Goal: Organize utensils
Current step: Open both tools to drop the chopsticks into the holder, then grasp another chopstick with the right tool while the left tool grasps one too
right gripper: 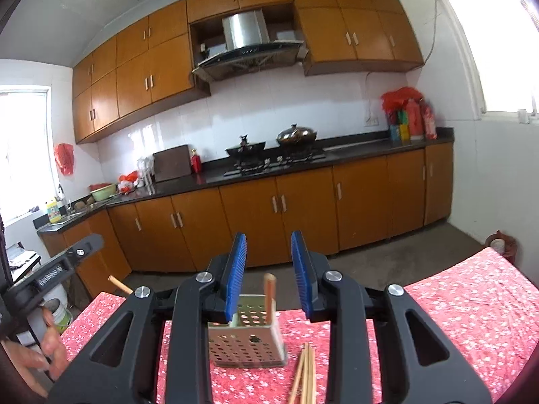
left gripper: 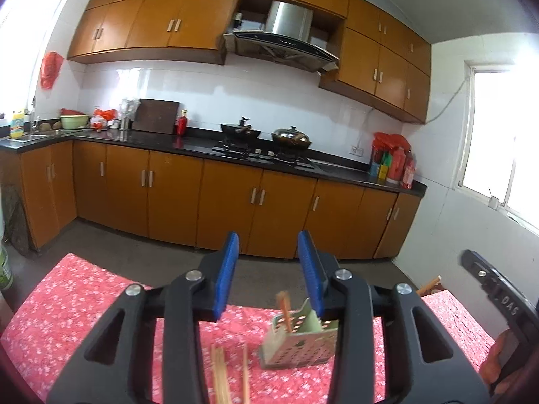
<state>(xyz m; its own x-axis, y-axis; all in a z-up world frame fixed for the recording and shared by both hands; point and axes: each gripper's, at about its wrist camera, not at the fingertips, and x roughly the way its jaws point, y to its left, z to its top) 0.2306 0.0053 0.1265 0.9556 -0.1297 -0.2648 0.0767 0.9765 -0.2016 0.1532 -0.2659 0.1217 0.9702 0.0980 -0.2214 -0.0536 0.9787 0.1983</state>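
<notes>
A perforated pale-green utensil holder stands on the red flowered tablecloth. One wooden chopstick stands upright in it. Several more chopsticks lie loose on the cloth beside the holder. My left gripper hovers above and behind them, open, its blue pads apart with nothing between. My right gripper is likewise open and empty over the holder. Each gripper also shows at the edge of the other's view, the right gripper and the left gripper.
Beyond the table, a strip of grey floor runs before orange base cabinets. The dark counter carries a stove with two pots. A wooden stick end pokes over the table's far edge. A white bucket stands at the left.
</notes>
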